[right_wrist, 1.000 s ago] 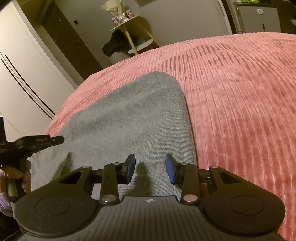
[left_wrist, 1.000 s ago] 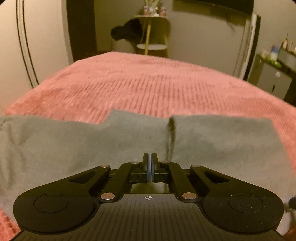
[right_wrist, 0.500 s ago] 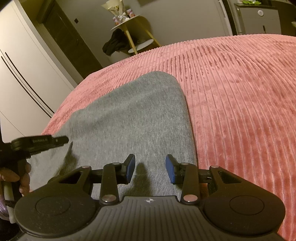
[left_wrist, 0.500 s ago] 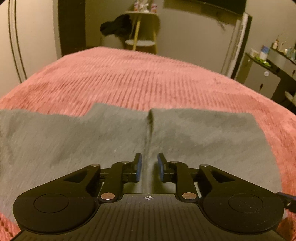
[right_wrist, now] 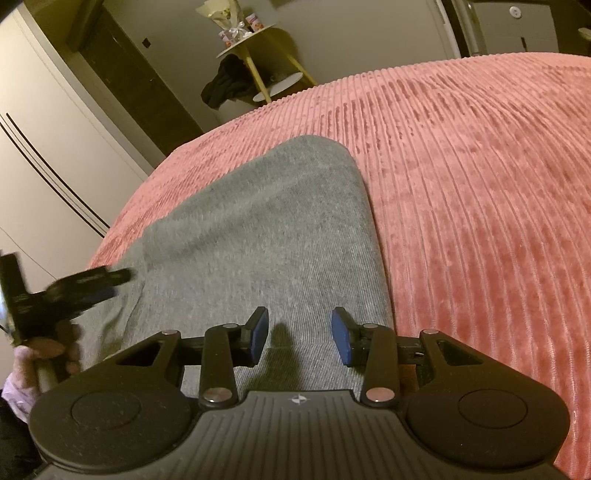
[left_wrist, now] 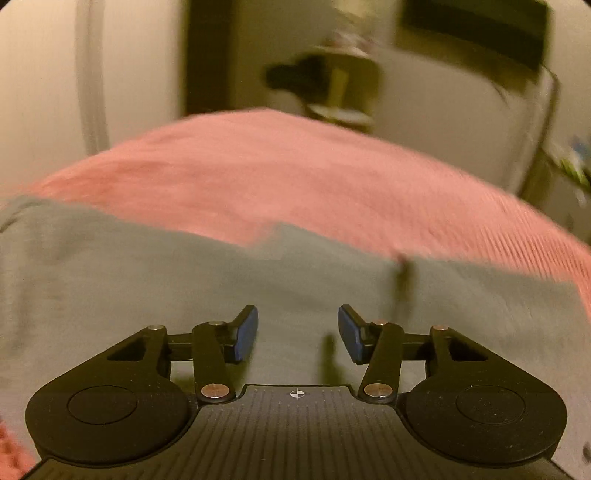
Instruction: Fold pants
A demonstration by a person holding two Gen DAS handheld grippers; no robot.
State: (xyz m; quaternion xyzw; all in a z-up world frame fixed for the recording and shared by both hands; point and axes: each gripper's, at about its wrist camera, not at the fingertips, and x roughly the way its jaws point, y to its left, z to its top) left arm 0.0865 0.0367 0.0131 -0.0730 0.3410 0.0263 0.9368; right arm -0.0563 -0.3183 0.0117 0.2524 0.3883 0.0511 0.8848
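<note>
Grey pants (left_wrist: 155, 280) lie flat on a pink ribbed bedspread (left_wrist: 295, 173), stretched across the near part of the left wrist view. My left gripper (left_wrist: 297, 332) hovers over the cloth, its jaws opening with nothing between them; the picture is blurred. From the right wrist, the pants (right_wrist: 266, 229) run away from me as a folded strip with a rounded far end. My right gripper (right_wrist: 299, 334) stands open just above the near end of that strip, empty. The left gripper (right_wrist: 66, 291) shows at the left edge, held by a hand (right_wrist: 33, 362).
The pink bedspread (right_wrist: 461, 192) stretches wide to the right and beyond the pants. Past the bed stand a small round side table (right_wrist: 255, 55) with dark clothing hung on it, a pale wardrobe (right_wrist: 44, 147) at left, and a cabinet (right_wrist: 517, 26) at the far right.
The left gripper went from shut to open and slid left along the pants, so the cloth's dark crease now lies to its right. The right gripper kept still.
</note>
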